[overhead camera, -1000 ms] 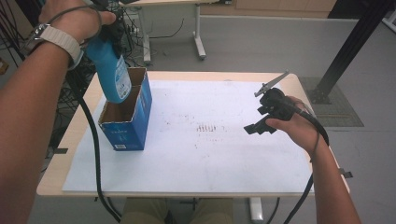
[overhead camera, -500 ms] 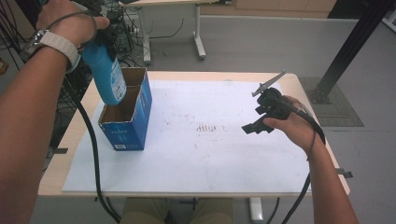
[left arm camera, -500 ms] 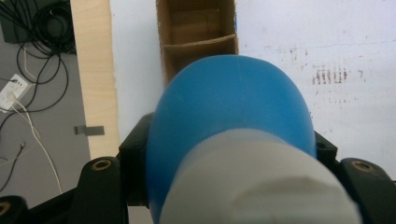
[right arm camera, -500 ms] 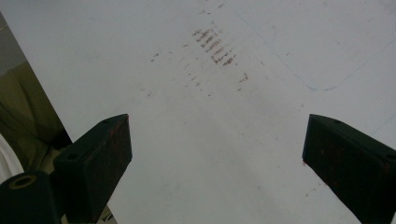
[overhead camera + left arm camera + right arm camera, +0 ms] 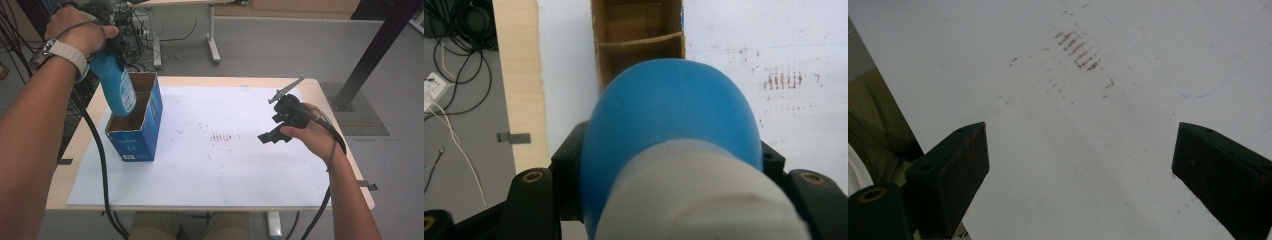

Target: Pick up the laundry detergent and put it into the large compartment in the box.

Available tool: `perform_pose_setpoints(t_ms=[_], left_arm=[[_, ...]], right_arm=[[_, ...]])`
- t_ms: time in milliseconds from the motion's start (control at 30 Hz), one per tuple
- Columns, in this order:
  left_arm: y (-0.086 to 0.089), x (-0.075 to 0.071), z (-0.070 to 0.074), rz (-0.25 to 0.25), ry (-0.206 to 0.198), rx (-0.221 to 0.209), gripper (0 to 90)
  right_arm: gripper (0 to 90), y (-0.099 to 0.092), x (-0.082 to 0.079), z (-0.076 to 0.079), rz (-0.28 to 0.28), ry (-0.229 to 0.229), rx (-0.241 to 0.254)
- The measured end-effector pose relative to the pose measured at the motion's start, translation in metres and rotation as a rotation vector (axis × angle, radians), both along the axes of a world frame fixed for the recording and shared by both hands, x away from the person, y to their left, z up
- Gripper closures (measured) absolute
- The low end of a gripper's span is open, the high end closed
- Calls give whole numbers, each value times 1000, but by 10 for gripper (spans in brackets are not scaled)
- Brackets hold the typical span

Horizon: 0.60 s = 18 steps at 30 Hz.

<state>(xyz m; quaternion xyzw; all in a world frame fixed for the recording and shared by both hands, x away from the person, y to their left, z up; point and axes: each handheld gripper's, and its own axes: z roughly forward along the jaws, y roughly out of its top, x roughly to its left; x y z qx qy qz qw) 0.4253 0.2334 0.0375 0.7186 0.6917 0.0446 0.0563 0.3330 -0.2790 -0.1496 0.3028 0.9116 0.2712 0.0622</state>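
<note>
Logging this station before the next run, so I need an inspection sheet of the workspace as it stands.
Surface: white sheet on wooden table, reddish smudges mid-sheet.
Job's things: blue bottle lowered bottom-first into divided blue carton; its compartments look empty.
Clutter: nothing seen.
Grippers: left gripper shut on blue bottle; right gripper open, above the sheet.
Cables: black cable hangs off the table's near edge.
Surroundings: grey floor, loose wires, another table behind.

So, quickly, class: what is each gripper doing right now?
Left gripper: shut on the blue bottle, above the cardboard box.
Right gripper: open, holding nothing, over the white sheet.
</note>
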Motion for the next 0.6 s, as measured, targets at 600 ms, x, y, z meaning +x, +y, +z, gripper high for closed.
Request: perform_pose_setpoints(t_ms=[600], left_arm=[[3,2,-24,4,-17,-4,379]], right_arm=[[81,-3,-4,-1,-9,-1,3]])
